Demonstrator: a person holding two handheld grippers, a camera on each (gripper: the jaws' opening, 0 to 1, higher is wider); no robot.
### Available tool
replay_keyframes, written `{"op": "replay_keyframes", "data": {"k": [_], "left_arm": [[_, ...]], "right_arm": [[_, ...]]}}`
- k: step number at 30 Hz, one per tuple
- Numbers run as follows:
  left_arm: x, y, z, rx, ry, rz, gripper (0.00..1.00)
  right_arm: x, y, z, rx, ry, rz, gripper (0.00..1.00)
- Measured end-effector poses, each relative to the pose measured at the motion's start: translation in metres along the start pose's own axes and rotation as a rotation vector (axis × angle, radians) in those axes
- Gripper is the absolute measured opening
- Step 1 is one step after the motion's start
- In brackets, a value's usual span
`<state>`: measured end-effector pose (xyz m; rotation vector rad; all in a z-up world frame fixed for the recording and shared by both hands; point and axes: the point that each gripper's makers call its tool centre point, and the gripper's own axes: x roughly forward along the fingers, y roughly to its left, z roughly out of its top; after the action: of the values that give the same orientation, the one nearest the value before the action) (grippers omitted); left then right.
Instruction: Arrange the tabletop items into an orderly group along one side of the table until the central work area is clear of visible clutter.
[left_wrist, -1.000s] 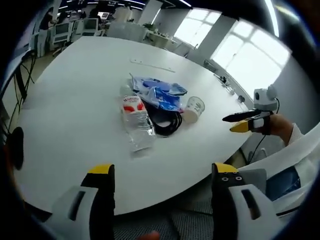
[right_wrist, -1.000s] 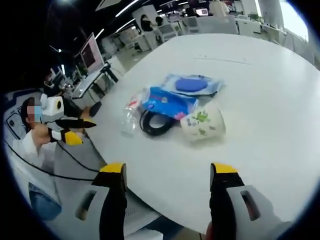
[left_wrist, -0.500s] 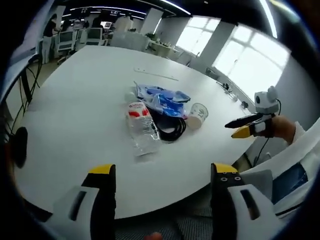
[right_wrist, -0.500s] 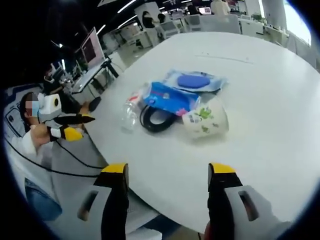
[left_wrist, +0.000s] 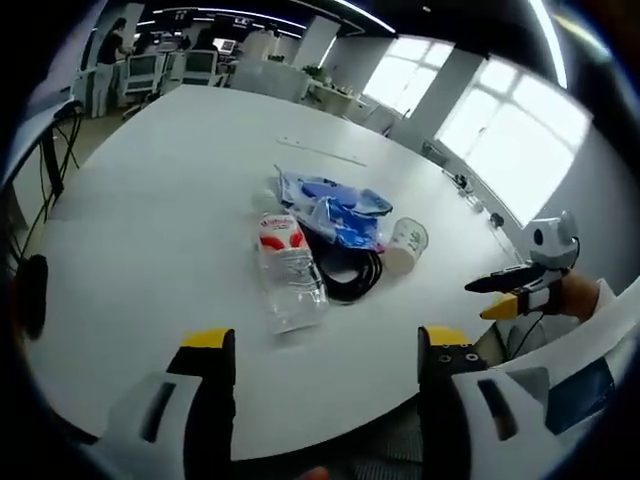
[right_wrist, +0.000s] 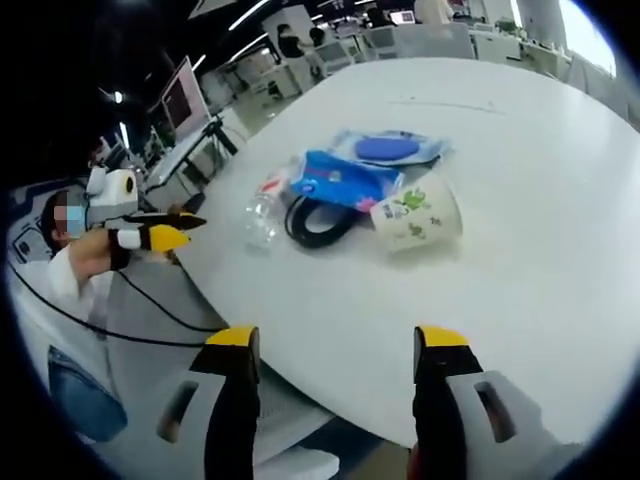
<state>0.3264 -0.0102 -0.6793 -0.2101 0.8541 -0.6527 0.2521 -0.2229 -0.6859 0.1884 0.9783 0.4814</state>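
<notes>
Clutter: plastic bottle (left_wrist: 290, 275), black cable coil (left_wrist: 350, 272), blue packets (left_wrist: 335, 205) and paper cup (left_wrist: 405, 243) lie bunched mid-tabletop (left_wrist: 150, 200).
Left gripper (left_wrist: 320, 345): jaws apart, empty, short of the bottle.
Right gripper (right_wrist: 330, 340): jaws apart, empty, short of the cup.
Advice: grip the bottle across its body; take the cup separately, since it lies just beside the coil.

Items bunched mid table (left_wrist: 120, 200): bottle (left_wrist: 288, 270) lying left of cable coil (left_wrist: 352, 272), cup (left_wrist: 405, 243) on its side right of coil, packets (left_wrist: 335, 205) behind, overlapping coil
</notes>
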Motion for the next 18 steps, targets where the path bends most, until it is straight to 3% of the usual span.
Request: {"op": "replay_keyframes", "data": {"k": [8, 18], "left_arm": [[0.025, 0.0, 0.015, -0.026, 0.027, -0.01, 0.74], [0.048, 0.005, 0.02, -0.056, 0.077, 0.016, 0.72]], "right_arm": [[-0.005, -0.001, -0.007, 0.044, -0.024, -0.002, 0.6], [-0.007, 0.0, -0.027, 0.12, -0.036, 0.005, 0.59]]}}
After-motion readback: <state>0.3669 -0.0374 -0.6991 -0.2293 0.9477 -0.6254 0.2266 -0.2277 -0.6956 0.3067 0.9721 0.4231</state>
